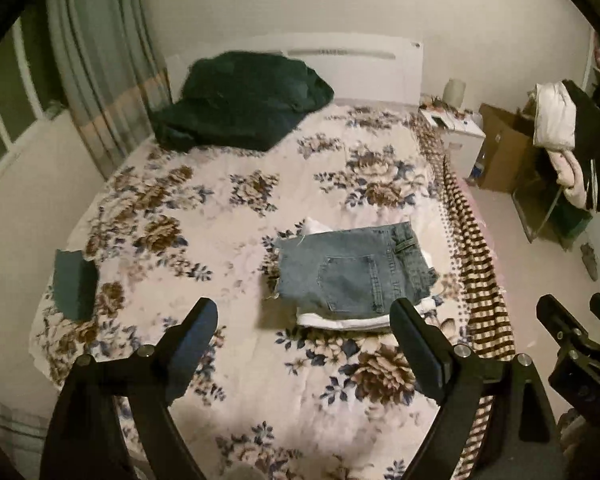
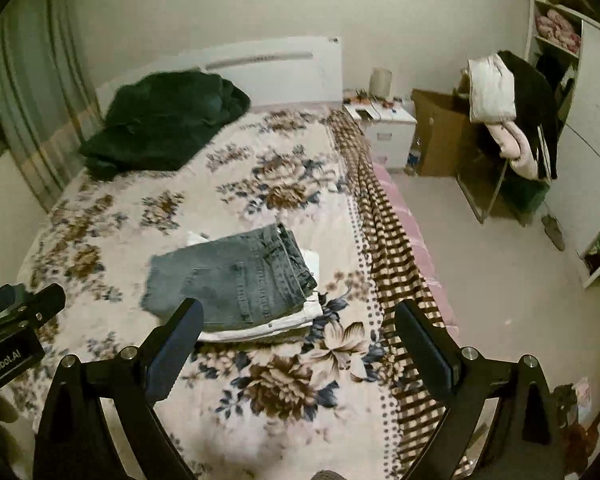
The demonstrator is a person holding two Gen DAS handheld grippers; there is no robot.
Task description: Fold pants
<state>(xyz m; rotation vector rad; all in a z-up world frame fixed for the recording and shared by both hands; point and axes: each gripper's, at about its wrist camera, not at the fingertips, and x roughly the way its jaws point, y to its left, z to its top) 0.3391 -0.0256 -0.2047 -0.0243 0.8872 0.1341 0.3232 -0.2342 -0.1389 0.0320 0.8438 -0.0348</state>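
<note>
Denim pants (image 1: 354, 270) sit folded into a compact rectangle on top of a folded white garment (image 1: 346, 320), toward the right edge of the bed (image 1: 204, 216), roughly midway between headboard and foot. Back pocket faces up, waistband toward the right edge. Both tongs empty and spread wide: left gripper (image 1: 304, 320) hovers above the near side of the stack, right gripper (image 2: 300, 320) likewise, neither touching cloth. My read: the fold on this pair looks done, stack is tidy, so we're at release/retreat or between items. Dark green heap (image 1: 240, 108) lies at the headboard-left corner, and a small green folded piece (image 1: 74, 284) at the left edge; can't tell if either is pants. If more to fold, next move needs a reach well across the bed to that heap, then spreading it flat first.
</note>
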